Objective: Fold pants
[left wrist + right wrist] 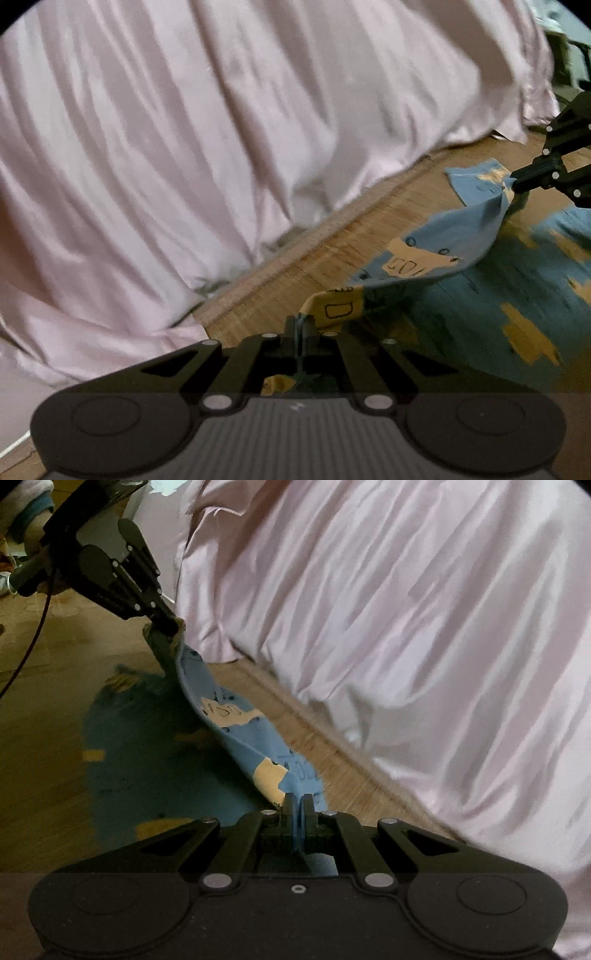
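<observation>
- Two grippers clamping one pair of pants (454,236), each set of jaws pressed fully together on a pinch of fabric.
- Showing as thin, soft cloth: light blue with tan patches and dark outlined doodles, sagging in a slack band between the two grips.
- Left gripper (301,325) biting a bunched tan-and-blue edge right at its tips, cloth wedged up between the black jaws.
- Right gripper (298,805) squeezing a blue fold that is running back between its jaws; seen from the left wrist view as a black linkage gripping the far, gathered corner.
- Hanging lifted at the held edge, with the rest of the garment spreading blurred over the wooden floor (44,716) below.
- Lying near a pale pink, satiny sheet (184,147) that is draping in long glossy folds down to the floor planks beside the pants.
- Sleeve and hand (26,528) holding the left gripper's handle, at the right wrist view's upper left.
</observation>
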Demonstrator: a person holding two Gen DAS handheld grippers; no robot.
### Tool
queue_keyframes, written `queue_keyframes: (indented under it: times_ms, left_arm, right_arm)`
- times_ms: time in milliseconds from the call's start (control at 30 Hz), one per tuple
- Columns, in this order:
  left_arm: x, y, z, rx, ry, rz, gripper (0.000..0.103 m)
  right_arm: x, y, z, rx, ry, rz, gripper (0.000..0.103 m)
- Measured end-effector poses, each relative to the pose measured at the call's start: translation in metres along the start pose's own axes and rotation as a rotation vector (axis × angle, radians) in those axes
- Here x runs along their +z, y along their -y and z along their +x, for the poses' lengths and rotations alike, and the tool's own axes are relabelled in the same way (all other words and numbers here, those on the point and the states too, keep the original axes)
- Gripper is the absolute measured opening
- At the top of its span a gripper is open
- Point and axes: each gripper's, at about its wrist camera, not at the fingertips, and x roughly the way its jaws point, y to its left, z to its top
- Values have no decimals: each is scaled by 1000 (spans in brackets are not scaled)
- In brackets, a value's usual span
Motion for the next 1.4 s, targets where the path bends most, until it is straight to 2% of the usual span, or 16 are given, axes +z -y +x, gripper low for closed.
queue_keyframes:
  times_ms: [133,267,367,667,767,967,1200,1333,1400]
  left_arm:
    - [-27,19,-8,-22,-23,57,2]
    - [-59,44,1,-50,-66,190,2]
    - [-78,59,5,-66,-83,264,2]
    - [-82,59,-5,-61,-69,261,2]
    - [-86,61,-10,-59,-49,298,2]
    - [-99,70,-7,-73,-78,353,2]
    - [-102,71,-4,-103,-101,364,2]
    - [-102,70,-2,-125,-112,389,2]
    - [-102,69,-2,-129,-116,405,6]
  right_arm:
    - [-19,-35,-3,-3,-43,-6,0]
    - [-39,-65,4,-5,-92,-18,0]
    - [-44,-72,3,-23,-83,6,0]
    - [-38,-67,-21,-87,-6,13,0]
    - [-41,-74,-28,-68,-21,-22,0]
    - [-53,-87,-25,0,-85,-36,0]
    - [-53,-87,-26,37,-115,-40,0]
    - [-55,-87,-23,48,-133,-47,4]
    - [-52,-80,-27,59,-146,10,22]
